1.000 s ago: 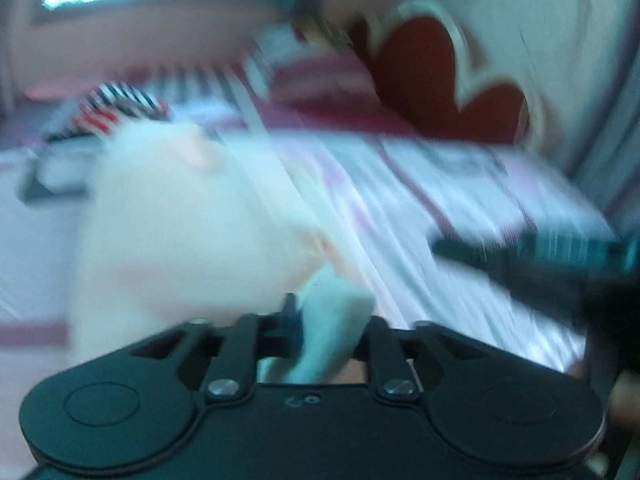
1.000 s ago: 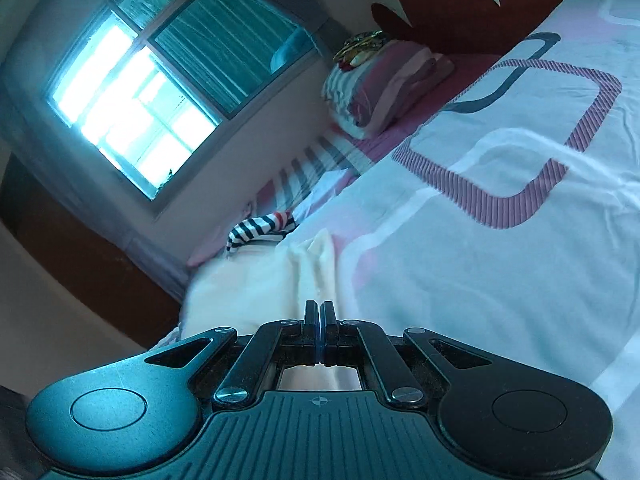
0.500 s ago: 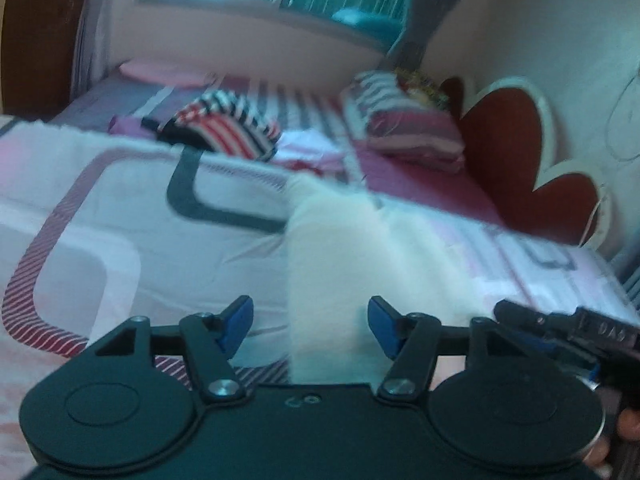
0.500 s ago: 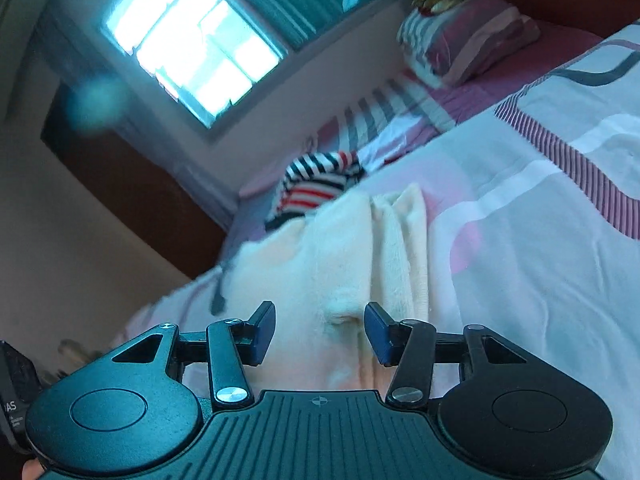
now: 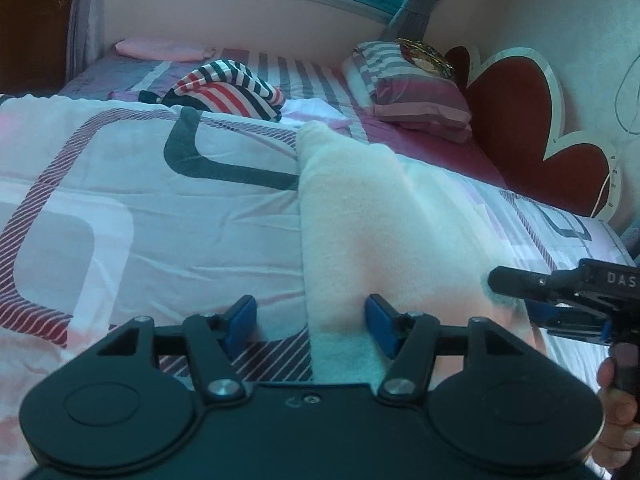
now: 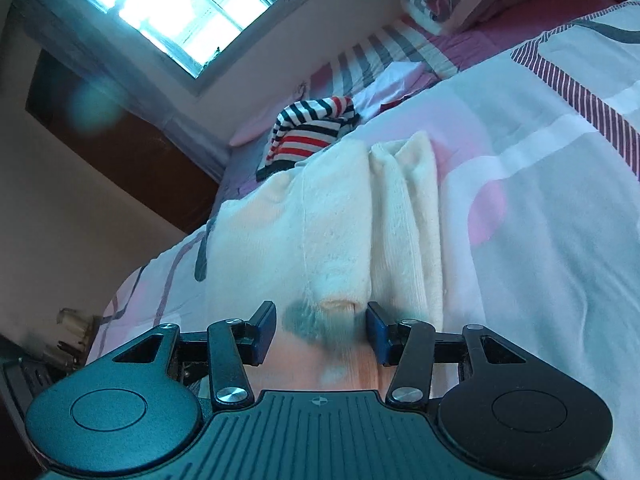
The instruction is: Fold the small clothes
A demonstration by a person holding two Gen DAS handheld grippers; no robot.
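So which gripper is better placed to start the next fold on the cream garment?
Probably right: the right gripper is open with the cream garment centred between its fingers. The left gripper straddles only its side edge.

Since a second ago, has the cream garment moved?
Yes. The cream garment dropped from the left gripper, whose jaws have just been opening, and now lies flat on the patterned bedspread.

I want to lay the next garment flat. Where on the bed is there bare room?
Bare quilt lies left of the cream garment, below the striped garment. Crowded: the strip near the pillows, and the side by the right gripper.
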